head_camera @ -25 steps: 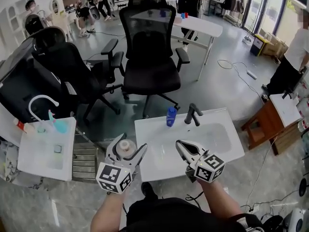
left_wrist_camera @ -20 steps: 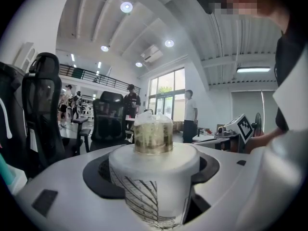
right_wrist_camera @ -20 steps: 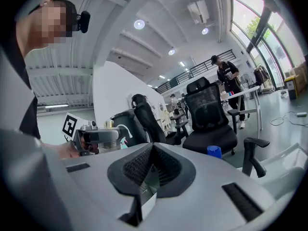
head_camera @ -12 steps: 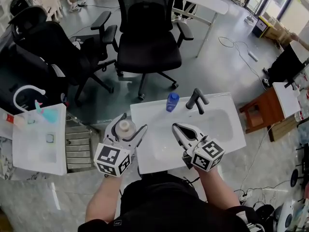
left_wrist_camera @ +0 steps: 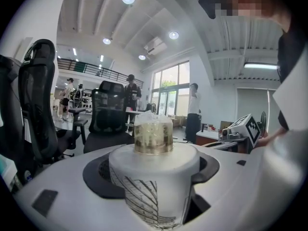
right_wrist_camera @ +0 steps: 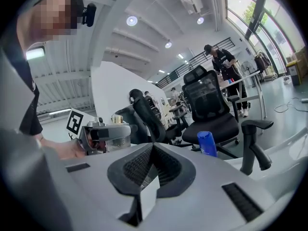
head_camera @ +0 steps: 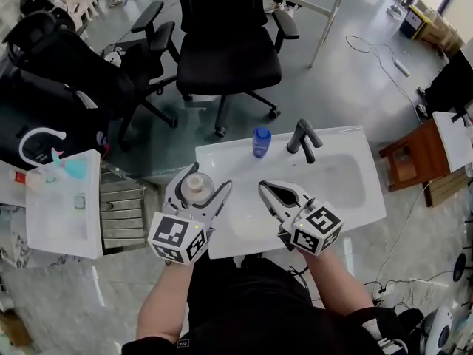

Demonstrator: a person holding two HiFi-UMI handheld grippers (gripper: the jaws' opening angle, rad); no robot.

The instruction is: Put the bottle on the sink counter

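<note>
Barely shifted from before, the white bottle (head_camera: 196,187) is held pinched in the left gripper's (head_camera: 203,181) jaws at the sink's (head_camera: 225,165) left edge; the right gripper's (head_camera: 264,189) jaws are pressed together.

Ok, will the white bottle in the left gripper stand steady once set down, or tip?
Probably steady: the bottle looks wide-bodied under its small cap. Its body seems rigid, showing no dent in the left gripper. The glossy sink counter may let it slide if nudged.
</note>
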